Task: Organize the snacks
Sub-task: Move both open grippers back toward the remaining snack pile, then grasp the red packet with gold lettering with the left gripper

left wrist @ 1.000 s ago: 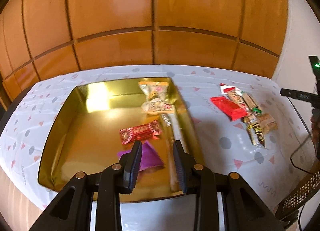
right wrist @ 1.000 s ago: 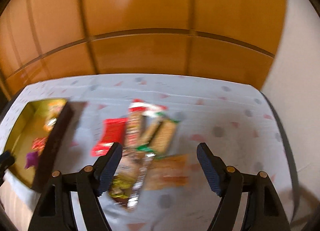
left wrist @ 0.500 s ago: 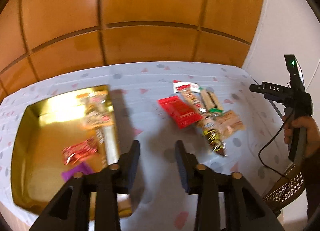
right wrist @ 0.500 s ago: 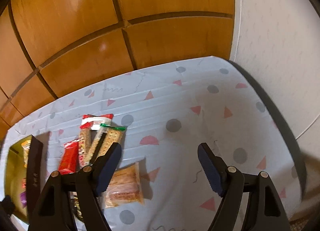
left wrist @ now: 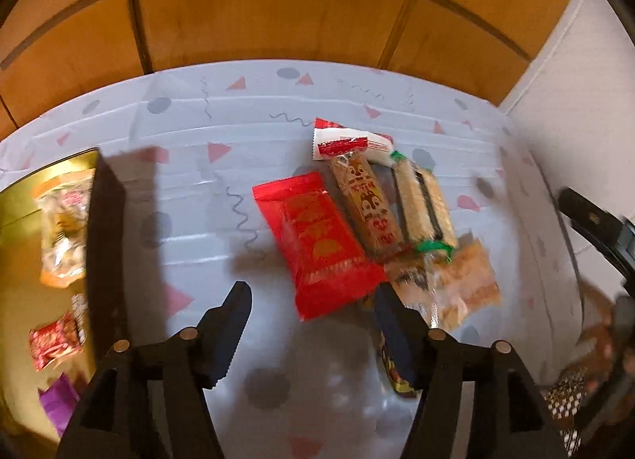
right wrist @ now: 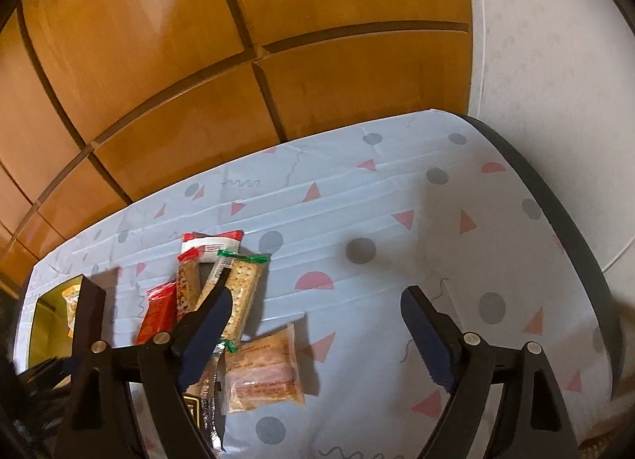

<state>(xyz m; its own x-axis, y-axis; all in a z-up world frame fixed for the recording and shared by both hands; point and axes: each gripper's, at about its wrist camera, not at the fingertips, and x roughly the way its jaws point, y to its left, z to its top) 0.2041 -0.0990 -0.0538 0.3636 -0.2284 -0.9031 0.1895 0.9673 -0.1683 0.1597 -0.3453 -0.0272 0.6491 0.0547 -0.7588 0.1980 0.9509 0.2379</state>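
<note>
Wall (right wrist: pixel 198 74): orange-brown wood panels behind the table, with a white wall at the right.
Tablecloth (left wrist: pixel 222 129): pale blue with pink triangles, grey dots and squiggles; covers the table.
Tray (left wrist: pixel 16 197): gold inside, dark outer side, at the left edge; holds a clear orange-trimmed packet, a small red wrapper and a purple one.
Left gripper (left wrist: pixel 313 320): black, jaws apart and holding nothing, low over the cloth just before the red packet.
Right gripper (right wrist: pixel 317 324): black, jaws wide apart and holding nothing, over bare cloth to the right of the snacks.
Snack pile: loose on the cloth, right of the tray and apart from it, packets touching and overlapping.
Red packet (left wrist: pixel 317 244): flat foil, nearest the tray.
Squirrel bar (left wrist: pixel 367 209): brown wrapper, red ends, beside the red packet.
Crackers (left wrist: pixel 422 205): clear wrap, green ends.
Orange packet (right wrist: pixel 262 371): clear, at the near right of the pile.
White packet (left wrist: pixel 345 141): red-trimmed, farthest back.
</note>
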